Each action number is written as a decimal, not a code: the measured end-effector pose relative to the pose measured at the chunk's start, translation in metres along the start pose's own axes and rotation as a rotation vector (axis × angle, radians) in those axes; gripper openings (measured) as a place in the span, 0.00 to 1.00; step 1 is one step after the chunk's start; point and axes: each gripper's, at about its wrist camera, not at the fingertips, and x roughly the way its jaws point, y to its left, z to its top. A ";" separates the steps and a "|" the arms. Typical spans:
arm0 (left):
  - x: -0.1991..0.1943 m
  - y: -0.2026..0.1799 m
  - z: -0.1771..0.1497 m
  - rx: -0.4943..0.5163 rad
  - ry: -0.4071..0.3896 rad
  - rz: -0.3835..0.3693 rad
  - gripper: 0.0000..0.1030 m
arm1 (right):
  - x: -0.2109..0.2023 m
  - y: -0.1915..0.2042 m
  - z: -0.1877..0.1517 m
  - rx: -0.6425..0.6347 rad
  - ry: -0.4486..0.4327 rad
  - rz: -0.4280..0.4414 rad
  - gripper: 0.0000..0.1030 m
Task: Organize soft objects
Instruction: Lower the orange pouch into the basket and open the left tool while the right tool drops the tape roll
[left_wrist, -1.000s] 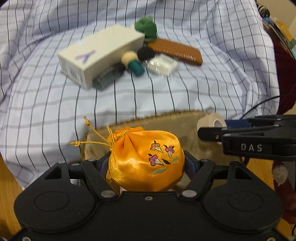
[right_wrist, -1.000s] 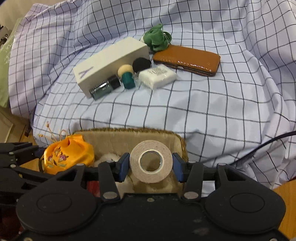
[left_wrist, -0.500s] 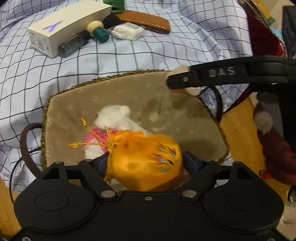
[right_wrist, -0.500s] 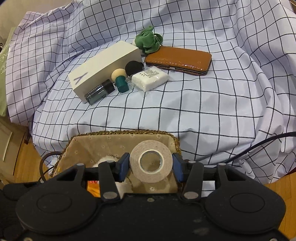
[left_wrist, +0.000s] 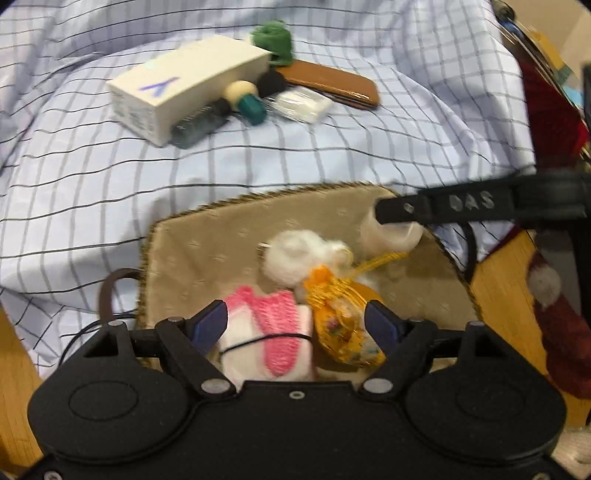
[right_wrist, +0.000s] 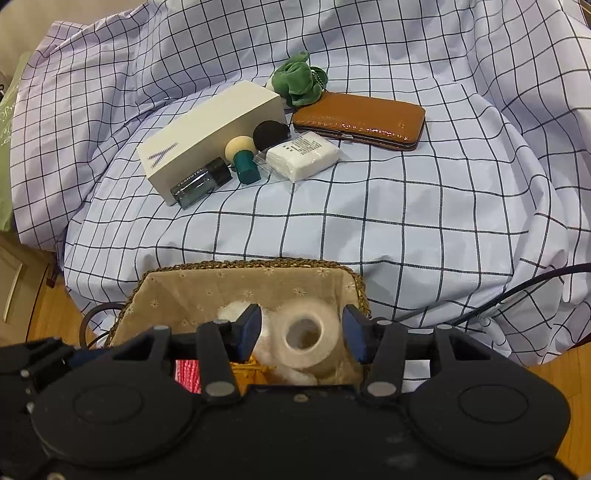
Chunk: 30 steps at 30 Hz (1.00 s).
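Observation:
A fabric-lined wicker basket (left_wrist: 207, 251) (right_wrist: 192, 288) sits at the near edge of the checked cloth. In it lie an orange satin pouch (left_wrist: 343, 332), a white fluffy toy (left_wrist: 295, 258) and a pink and white knitted piece (left_wrist: 273, 332). My left gripper (left_wrist: 295, 325) is open above the basket, the pouch loose between its fingers. My right gripper (right_wrist: 302, 332) is open; the white tape roll (right_wrist: 306, 336) lies free between its fingers in the basket. The roll also shows in the left wrist view (left_wrist: 391, 236) under the right gripper's finger.
On the cloth behind the basket lie a white box (right_wrist: 210, 136), a dark bottle (right_wrist: 201, 181), a teal makeup sponge (right_wrist: 243, 158), a black puff (right_wrist: 269, 133), a white packet (right_wrist: 303, 155), a brown wallet (right_wrist: 358, 118) and a green plush (right_wrist: 297, 79). Wooden floor flanks the basket.
Both grippers opened. The left let the orange pouch drop into the basket; the right let go of the tape roll, which now lies in the basket.

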 end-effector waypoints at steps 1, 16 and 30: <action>-0.001 0.003 0.001 -0.012 -0.006 0.010 0.75 | 0.000 0.001 0.000 -0.005 -0.002 0.000 0.48; 0.008 0.020 0.004 -0.086 0.006 0.059 0.75 | 0.001 0.005 0.002 -0.035 0.003 0.005 0.48; 0.010 0.028 0.014 -0.117 -0.026 0.065 0.79 | 0.005 0.003 0.007 -0.021 0.002 0.001 0.53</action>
